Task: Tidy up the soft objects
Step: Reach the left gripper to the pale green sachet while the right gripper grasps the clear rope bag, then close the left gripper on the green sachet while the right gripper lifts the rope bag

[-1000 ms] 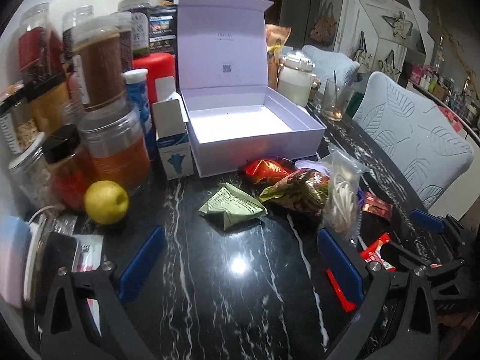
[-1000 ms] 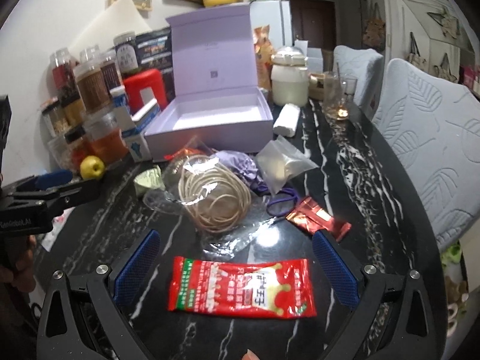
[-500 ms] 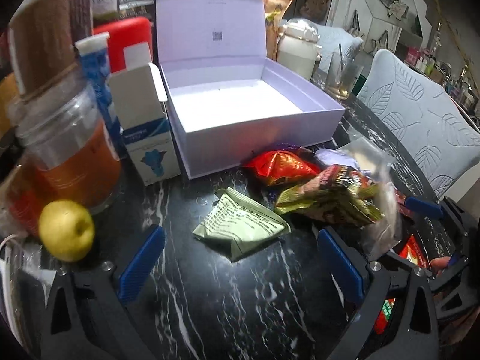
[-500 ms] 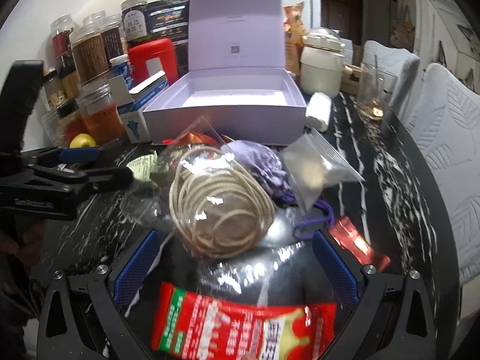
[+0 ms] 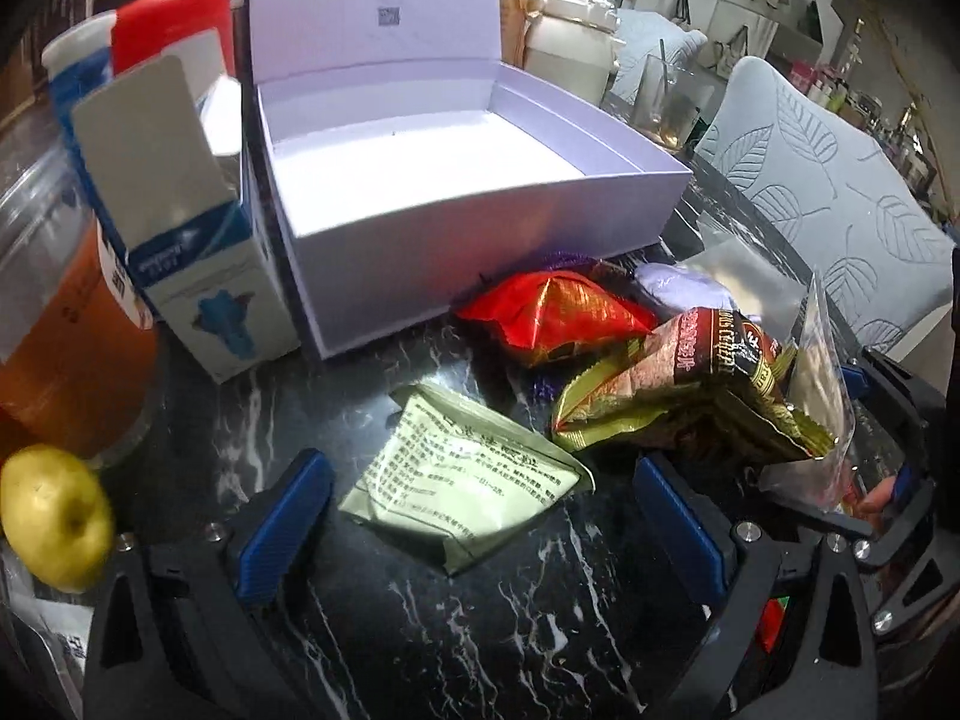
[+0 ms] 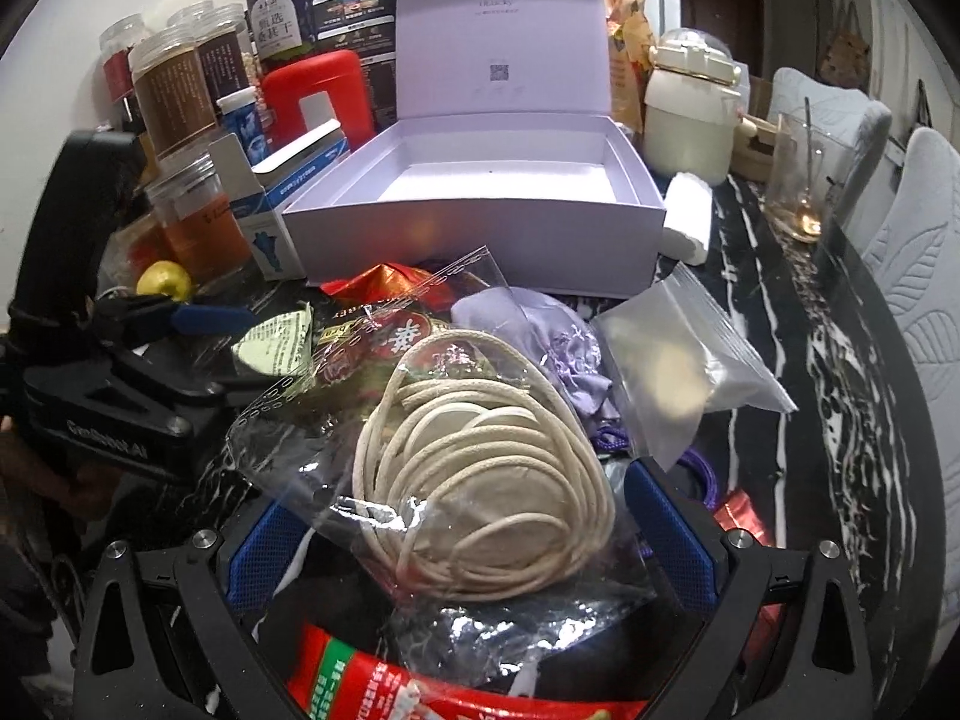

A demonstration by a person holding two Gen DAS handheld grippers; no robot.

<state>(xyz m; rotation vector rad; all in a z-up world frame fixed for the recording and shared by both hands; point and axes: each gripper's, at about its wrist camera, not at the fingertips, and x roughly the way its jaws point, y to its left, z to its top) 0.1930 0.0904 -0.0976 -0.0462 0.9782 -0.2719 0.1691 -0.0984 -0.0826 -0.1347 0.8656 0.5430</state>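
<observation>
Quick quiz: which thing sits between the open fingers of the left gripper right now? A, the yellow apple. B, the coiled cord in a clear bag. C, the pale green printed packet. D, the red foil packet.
C: the pale green printed packet lies on the table between the open fingers of the left gripper.

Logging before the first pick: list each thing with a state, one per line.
Lilac box: lid up, nothing inside.
Blue carton: flap open.
Green sachet: flat on the table, between open fingers.
Rope bag: between open fingers.
Left hand-held gripper: open.
Right hand-held gripper: open.
</observation>
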